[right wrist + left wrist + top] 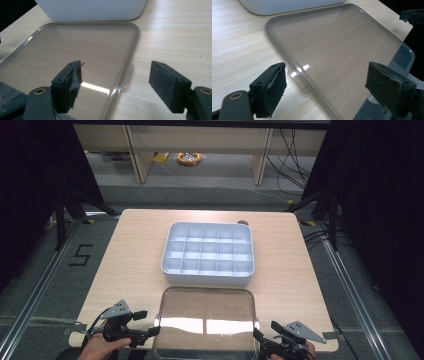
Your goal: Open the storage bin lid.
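High view: a clear lid [206, 322] lies flat on the table [135, 250] at lower centre, just below a white tray [208, 252] with a grid of compartments. The lid is a see-through rounded rectangle with a raised rim, a bright glare band crossing it, and its near edge reaching over the table's front. The left gripper [147, 322] sits at the lid's lower left side, the right gripper [263, 332] at its lower right side, each in a hand at the bottom edge.

Left gripper view: the lid [332, 50] runs from upper left to lower right, wood grain showing through it, with a small clear tab on its rim at lower centre. The left gripper [325, 86] has its jaws spread wide, the rim and tab between them, pads not pressing.

Right gripper view: the lid [75, 47] covers the left and centre, a tab on its right rim, tray wall [92, 10] at top. The right gripper [116, 83] is spread too, straddling that rim without pinching it.
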`<action>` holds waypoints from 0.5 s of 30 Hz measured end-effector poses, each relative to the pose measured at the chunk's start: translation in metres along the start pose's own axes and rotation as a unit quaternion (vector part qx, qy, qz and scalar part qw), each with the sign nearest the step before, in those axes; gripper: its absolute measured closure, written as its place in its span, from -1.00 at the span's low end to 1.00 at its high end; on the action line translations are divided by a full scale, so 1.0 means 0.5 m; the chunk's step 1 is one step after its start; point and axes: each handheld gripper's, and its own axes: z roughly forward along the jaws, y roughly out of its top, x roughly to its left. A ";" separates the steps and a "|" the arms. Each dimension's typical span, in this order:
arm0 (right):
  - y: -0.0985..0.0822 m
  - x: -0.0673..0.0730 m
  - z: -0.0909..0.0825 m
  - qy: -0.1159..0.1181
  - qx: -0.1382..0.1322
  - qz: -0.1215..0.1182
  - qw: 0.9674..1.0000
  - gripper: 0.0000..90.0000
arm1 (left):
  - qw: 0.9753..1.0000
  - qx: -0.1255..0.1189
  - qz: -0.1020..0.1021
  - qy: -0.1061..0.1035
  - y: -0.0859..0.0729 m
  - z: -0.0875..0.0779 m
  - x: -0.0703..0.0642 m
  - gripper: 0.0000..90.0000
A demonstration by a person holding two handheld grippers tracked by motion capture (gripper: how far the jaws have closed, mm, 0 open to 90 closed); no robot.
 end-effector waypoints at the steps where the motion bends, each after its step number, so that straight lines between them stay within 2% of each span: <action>1: 0.000 -0.002 -0.004 -0.004 0.003 -0.010 1.000 -0.39 | 1.000 -0.001 0.000 0.001 -0.002 -0.002 -0.002 -0.65; 3: -0.004 -0.007 -0.004 0.002 0.002 -0.012 1.000 -0.39 | 1.000 0.002 0.001 0.002 -0.005 -0.006 -0.007 -0.65; 4: -0.007 0.001 -0.006 -0.006 0.011 0.012 1.000 -0.39 | 1.000 0.008 -0.004 0.002 -0.008 -0.009 -0.012 -0.65; 5: -0.008 -0.008 -0.007 -0.016 0.019 -0.019 1.000 -0.39 | 1.000 0.007 -0.004 0.000 -0.010 -0.009 -0.014 -0.65; 6: -0.011 -0.007 -0.006 -0.014 0.018 -0.016 1.000 -0.39 | 1.000 0.009 -0.004 0.000 -0.010 -0.010 -0.017 -0.65; 7: -0.013 0.000 -0.009 -0.005 0.023 0.004 1.000 -0.40 | 1.000 0.009 0.003 0.001 -0.011 -0.011 -0.019 -0.65; 8: -0.014 -0.005 -0.010 -0.005 0.025 -0.017 1.000 -0.40 | 1.000 0.012 0.009 0.005 -0.011 -0.013 -0.021 -0.65; 10: -0.015 -0.005 -0.012 -0.010 0.036 -0.028 0.999 -0.40 | 1.000 0.008 0.009 0.001 -0.012 -0.013 -0.026 -0.64; 11: -0.015 -0.001 -0.012 -0.004 0.028 -0.019 0.999 -0.40 | 1.000 0.010 0.011 -0.002 -0.012 -0.013 -0.026 -0.64; 12: -0.014 -0.001 -0.014 -0.009 0.026 -0.029 0.999 -0.41 | 1.000 0.012 0.011 -0.005 -0.012 -0.013 -0.027 -0.64; 13: -0.014 0.004 -0.016 -0.005 0.037 -0.013 0.999 -0.41 | 1.000 0.011 0.011 -0.004 -0.012 -0.013 -0.027 -0.64; 14: -0.014 -0.004 -0.012 0.000 0.032 -0.034 0.999 -0.41 | 1.000 0.007 0.011 -0.001 -0.011 -0.013 -0.026 -0.64; 15: -0.017 0.001 -0.010 0.001 0.032 -0.012 0.999 -0.41 | 1.000 0.009 0.010 0.001 -0.010 -0.014 -0.026 -0.63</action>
